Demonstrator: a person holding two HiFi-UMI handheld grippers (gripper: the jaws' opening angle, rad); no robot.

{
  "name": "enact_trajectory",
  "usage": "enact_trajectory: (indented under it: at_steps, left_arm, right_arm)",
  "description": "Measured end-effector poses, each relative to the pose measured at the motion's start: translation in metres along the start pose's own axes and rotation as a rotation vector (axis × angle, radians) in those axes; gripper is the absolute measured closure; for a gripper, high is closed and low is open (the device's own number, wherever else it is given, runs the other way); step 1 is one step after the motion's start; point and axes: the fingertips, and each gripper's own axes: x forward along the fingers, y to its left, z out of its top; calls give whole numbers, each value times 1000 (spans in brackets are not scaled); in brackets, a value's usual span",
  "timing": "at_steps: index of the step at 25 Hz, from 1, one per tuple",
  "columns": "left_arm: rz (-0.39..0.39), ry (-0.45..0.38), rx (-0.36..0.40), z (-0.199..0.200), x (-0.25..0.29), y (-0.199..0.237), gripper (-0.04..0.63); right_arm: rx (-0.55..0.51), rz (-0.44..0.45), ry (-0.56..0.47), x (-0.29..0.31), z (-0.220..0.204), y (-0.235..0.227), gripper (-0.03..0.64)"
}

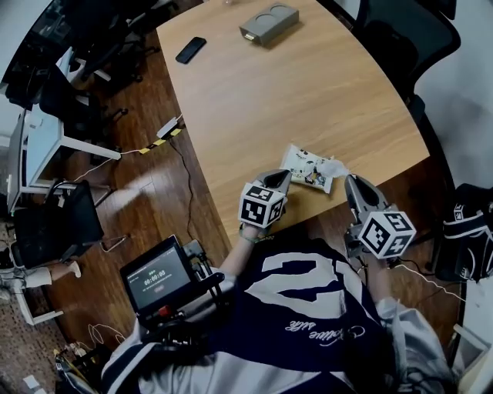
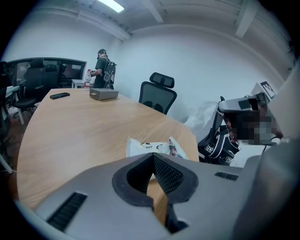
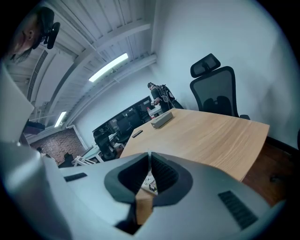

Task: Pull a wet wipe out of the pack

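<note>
The wet wipe pack (image 1: pixel 306 167) lies flat on the wooden table (image 1: pixel 293 92) near its front edge, and a white wipe (image 1: pixel 333 166) puffs out of its right end. My left gripper (image 1: pixel 280 178) hovers just short of the pack's left end with its jaws closed and nothing between them. My right gripper (image 1: pixel 351 181) sits off the table's edge, close to the wipe, also shut and empty. In the left gripper view the pack (image 2: pixel 151 147) shows just beyond the closed tips (image 2: pixel 153 155). In the right gripper view only a sliver of the pack (image 3: pixel 150 183) shows, under the closed tips (image 3: pixel 150 155).
A black phone (image 1: pixel 190 49) and a grey box (image 1: pixel 269 24) lie at the table's far end. An office chair (image 1: pixel 400 38) stands at the back right, and a black bag (image 1: pixel 467 238) is on the floor to the right. A person (image 2: pixel 104 69) stands far off.
</note>
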Motion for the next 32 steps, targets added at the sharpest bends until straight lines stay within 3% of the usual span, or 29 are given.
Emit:
enact_trajectory:
  at_steps: [7, 13, 18, 23, 32]
  left_arm:
    - [-41, -36, -32, 6, -31, -40, 592]
    - [-58, -57, 35, -12, -50, -81, 592]
    - [-47, -66, 63, -44, -100, -116, 592]
    - [-25, -65, 65, -64, -117, -114, 592]
    - [-68, -132, 114, -64, -128, -114, 592]
  right_arm:
    - [25, -9, -43, -37, -13, -4, 601]
    - [64, -4, -32, -68, -48, -2, 601]
    - [53, 7, -58, -111, -81, 22, 601]
    - [105, 31, -44, -109, -114, 30, 601]
    - [102, 15, -77, -101, -128, 37, 601]
